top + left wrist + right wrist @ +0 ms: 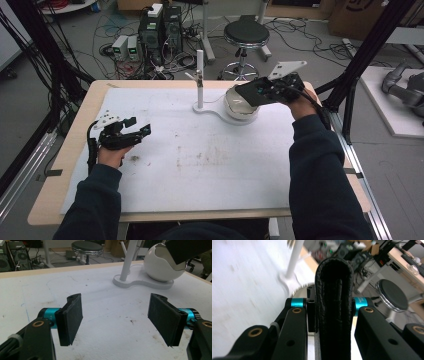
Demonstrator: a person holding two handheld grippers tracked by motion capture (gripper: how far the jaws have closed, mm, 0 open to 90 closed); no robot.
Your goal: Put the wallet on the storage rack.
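Cables, computer towers and a round black stool (246,33) crowd the floor beyond a wooden table (75,145) covered by a white mat (200,165), which bears brown smudges near its middle.

Far side of the mat: a white stand with an upright post (200,80) on a flat base; on the same base, just beside the post, sits a white egg-shaped bowl (235,107) with an open top and shiny inner surface.

Right gripper (252,92): held level above the bowl's opening, pointing towards the post. Its jaws are clamped on a black leather wallet (334,302), which is folded and stands edge-on between the pads in the right gripper view. In the high view the wallet overlaps the bowl's rim; contact with the bowl cannot be determined.

Left gripper (140,131): low over the left part of the mat, well apart from the stand. Its jaws stand wide apart, nothing between the pads (72,317). In the left gripper view, the bowl and the wallet's dark corner sit at upper right.
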